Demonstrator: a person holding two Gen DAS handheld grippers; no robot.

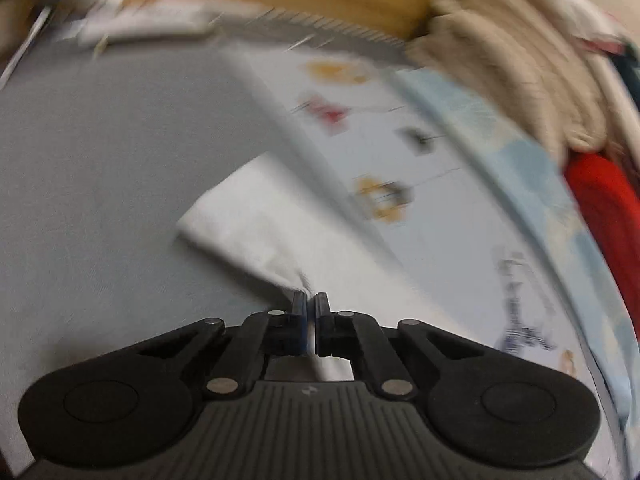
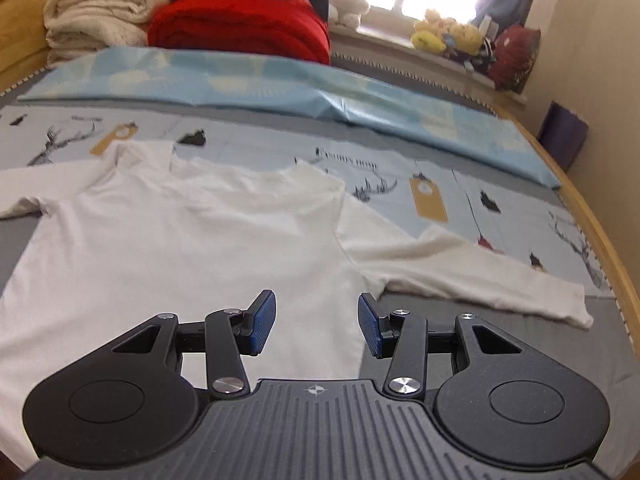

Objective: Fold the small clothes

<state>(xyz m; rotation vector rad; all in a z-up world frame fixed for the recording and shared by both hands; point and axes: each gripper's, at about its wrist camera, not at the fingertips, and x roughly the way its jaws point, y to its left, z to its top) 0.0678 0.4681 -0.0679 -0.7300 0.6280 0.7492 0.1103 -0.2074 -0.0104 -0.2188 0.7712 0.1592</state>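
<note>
So the white shirt (image 2: 172, 236) is lying spread out flat on the bed, front up, half on the grey sheet (image 2: 500, 340) and half on a pale printed sheet (image 2: 256, 148) with little deer and tag drawings. One long sleeve (image 2: 472, 280) is stretching out to the right across the grey.

The right gripper (image 2: 317, 322) is hovering low over the shirt's lower right side, jaws wide apart, blue pads (image 2: 264, 320) showing, nothing in them. The left gripper (image 1: 310, 304) is clenched tight on a bit of white fabric, the other sleeve (image 1: 240, 220) I think, which is trailing away over the grey; that view is pretty blurry.

Behind the shirt a light blue blanket (image 2: 280, 88) is running across the bed, and past that cream towels (image 2: 96, 24) and a red blanket (image 2: 240, 28) are sitting stacked. Plush toys (image 2: 452, 36) are lining the sunny windowsill, and a wooden frame (image 2: 616, 264) is edging the bed.
</note>
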